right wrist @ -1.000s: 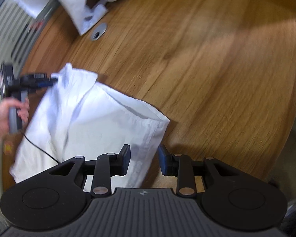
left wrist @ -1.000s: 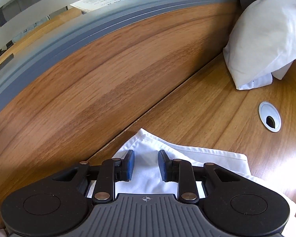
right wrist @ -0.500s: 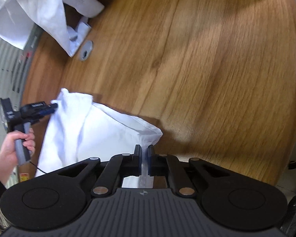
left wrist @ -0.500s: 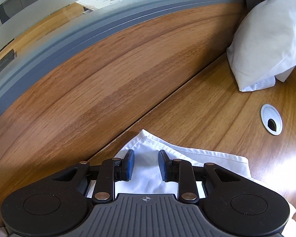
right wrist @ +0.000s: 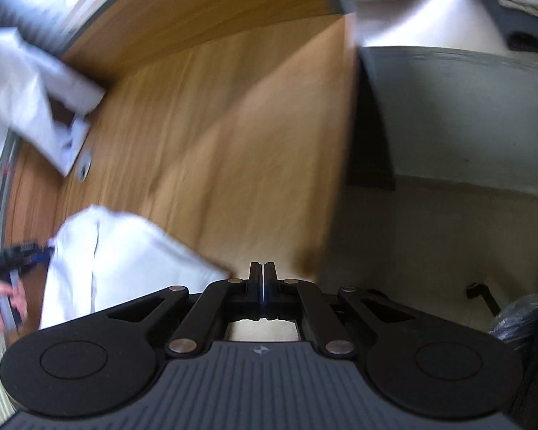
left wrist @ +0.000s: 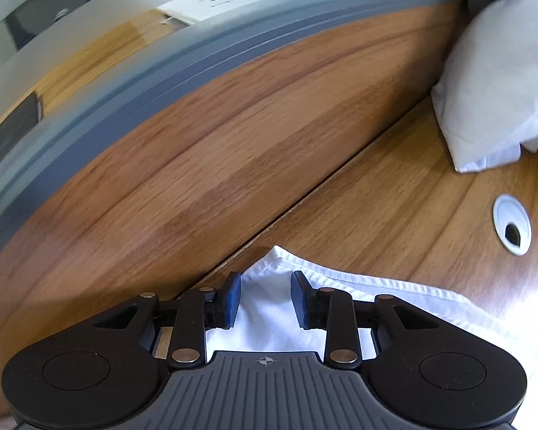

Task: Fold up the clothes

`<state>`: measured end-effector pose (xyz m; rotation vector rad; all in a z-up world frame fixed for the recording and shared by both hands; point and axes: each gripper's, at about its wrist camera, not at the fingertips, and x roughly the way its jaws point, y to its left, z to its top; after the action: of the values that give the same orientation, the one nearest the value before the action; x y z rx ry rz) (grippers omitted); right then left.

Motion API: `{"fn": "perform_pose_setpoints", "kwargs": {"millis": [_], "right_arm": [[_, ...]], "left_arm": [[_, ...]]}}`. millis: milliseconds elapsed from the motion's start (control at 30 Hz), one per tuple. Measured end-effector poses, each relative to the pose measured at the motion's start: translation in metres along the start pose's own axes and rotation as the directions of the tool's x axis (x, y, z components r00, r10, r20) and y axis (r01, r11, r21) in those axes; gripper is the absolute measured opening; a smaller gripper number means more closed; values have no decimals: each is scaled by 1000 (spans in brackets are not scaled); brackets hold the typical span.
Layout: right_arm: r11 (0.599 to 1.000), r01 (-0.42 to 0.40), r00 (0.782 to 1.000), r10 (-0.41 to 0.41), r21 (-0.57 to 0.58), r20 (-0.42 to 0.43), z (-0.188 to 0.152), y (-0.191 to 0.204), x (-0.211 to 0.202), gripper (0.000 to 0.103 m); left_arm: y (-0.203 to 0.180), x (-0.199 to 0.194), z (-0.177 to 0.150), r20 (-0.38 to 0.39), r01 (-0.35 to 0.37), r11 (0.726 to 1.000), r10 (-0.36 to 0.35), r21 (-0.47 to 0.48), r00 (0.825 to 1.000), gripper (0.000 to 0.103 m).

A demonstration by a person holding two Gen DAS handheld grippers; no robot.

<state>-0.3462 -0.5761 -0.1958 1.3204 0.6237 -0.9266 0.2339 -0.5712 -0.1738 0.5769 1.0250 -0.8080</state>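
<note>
Shirt (left wrist: 276,308), white, lies on the wooden table (left wrist: 204,165) right under your left tongs (left wrist: 265,295). A pointed corner of it pokes forward between the two blue pads (left wrist: 232,297), which stand apart with cloth showing in the gap; neither pad presses the fabric, so your left tongs are parted and grip nothing. A hemmed edge of the shirt runs off to the right, toward the round cable hole (left wrist: 512,224) in the table.

From your right wrist view, the same shirt (right wrist: 118,261) is a rumpled white mass at the lower left, with your left tongs (right wrist: 36,252) at its far corner and your left hand (right wrist: 0,301) on the handle. Your right tongs (right wrist: 263,279) are pressed fully together. A thin pale sliver shows between the pads, but the view is blurred and you cannot tell whether any cloth is pinched there; the shirt's near corner ends just left of them.

A second white pile (left wrist: 495,82) sits well apart at the far side of the table, near the cable hole.
</note>
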Motion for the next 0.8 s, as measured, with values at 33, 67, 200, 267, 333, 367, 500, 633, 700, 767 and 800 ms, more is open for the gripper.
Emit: {"fn": "perform_pose_setpoints", "kwargs": {"millis": [33,67,200,267,333,367,500,633,700,767,800], "right_arm": [[1000,12,1000,-12,7,8,3,-7,-3,0],[1000,22,1000,-23,14,16,6,-14,-7,0],[999,6,1000,-6,-51,4,18,-6,-5,1],[994,-4,1000,5,-108,2,23,4,-5,5],[986,-18,1000,18,-168,-2,26,13,-6,5],[980,-28,1000,27,-198,-5,27,20,-5,5],[948,-68,997,59,-311,-39,29,50,-3,6],[902,-112,993,85,-417,-82,31,80,0,7],[874,-134,990,96,-467,-105,32,96,2,7],[843,-156,986,105,-515,-128,33,111,3,11],[826,-168,984,109,-538,-139,34,119,4,11]], "left_arm": [[1,0,-1,5,0,1000,0,-15,1000,35],[1,-1,-3,15,-2,1000,2,-24,1000,35],[-4,-12,-14,74,-15,999,18,-36,997,34],[-5,-23,-21,105,-22,999,27,-46,994,37],[-4,-39,-30,125,-18,998,25,-55,992,41],[-4,-48,-35,137,-19,999,25,-46,990,42],[6,-96,-59,177,-33,998,41,-46,983,49],[20,-146,-93,192,-38,994,57,-99,980,50],[29,-167,-114,197,-51,990,76,-128,977,52],[40,-189,-137,199,-62,985,94,-162,975,53],[47,-201,-150,199,-67,981,103,-182,975,54]]}}
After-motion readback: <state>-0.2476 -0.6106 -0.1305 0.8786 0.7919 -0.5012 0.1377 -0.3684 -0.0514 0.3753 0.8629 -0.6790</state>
